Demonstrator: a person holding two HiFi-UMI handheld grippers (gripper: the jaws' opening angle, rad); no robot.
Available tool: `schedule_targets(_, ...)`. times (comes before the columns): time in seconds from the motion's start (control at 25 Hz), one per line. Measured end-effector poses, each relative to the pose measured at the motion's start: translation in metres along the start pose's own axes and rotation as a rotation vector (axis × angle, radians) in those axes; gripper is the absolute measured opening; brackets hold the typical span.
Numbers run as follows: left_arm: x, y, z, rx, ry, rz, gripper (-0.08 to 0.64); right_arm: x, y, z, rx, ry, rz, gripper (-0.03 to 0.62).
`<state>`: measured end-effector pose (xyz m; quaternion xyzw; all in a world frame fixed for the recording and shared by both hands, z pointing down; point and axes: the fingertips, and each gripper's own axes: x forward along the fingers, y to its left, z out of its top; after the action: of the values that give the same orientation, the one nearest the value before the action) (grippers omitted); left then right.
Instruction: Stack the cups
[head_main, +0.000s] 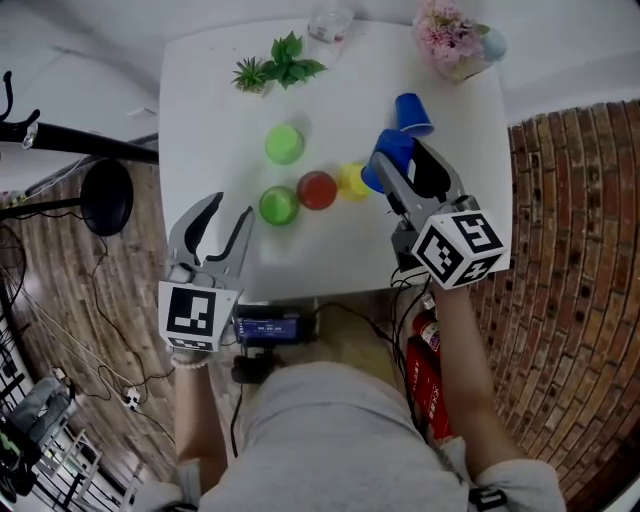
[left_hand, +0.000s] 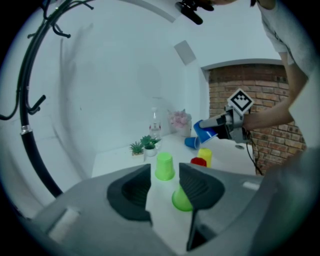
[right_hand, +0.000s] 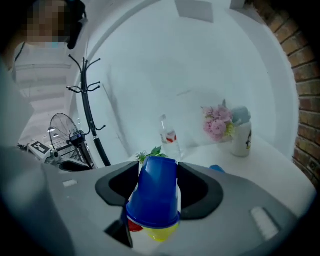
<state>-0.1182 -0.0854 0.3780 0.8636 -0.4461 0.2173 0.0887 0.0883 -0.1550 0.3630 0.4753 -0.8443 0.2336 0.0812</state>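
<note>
My right gripper (head_main: 398, 160) is shut on an upside-down blue cup (right_hand: 154, 192) and holds it off the white table (head_main: 215, 90), just above the yellow cup (head_main: 352, 181) and the red cup (head_main: 316, 190). A second blue cup (head_main: 412, 113) lies on its side behind them. Two green cups stand upside down: one (head_main: 284, 144) further back, one (head_main: 278, 205) nearer. My left gripper (head_main: 230, 207) is open and empty near the table's front left edge, and both green cups (left_hand: 164, 166) (left_hand: 181, 198) show just beyond its jaws.
Small potted plants (head_main: 278, 65), a clear bottle (head_main: 330, 24) and a vase of pink flowers (head_main: 455, 38) line the table's far edge. A fan (head_main: 106, 196) stands on the floor at the left, and a red fire extinguisher (head_main: 425, 342) sits below the table at the right.
</note>
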Motion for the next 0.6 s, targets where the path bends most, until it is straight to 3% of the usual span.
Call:
schedule_targets(0.36, -0.005, 0.001, -0.005, 0.008, 0.019, 0.007, 0.169, 0.018, 0.054, -0.014, -0.219, -0.08, 0.07, 0.242)
schedule_targets(0.6, -0.009, -0.001, -0.01, 0.007, 0.029, 0.005, 0.169, 0.022, 0.06, -0.021, -0.249, -0.132, 0.075, 0.242)
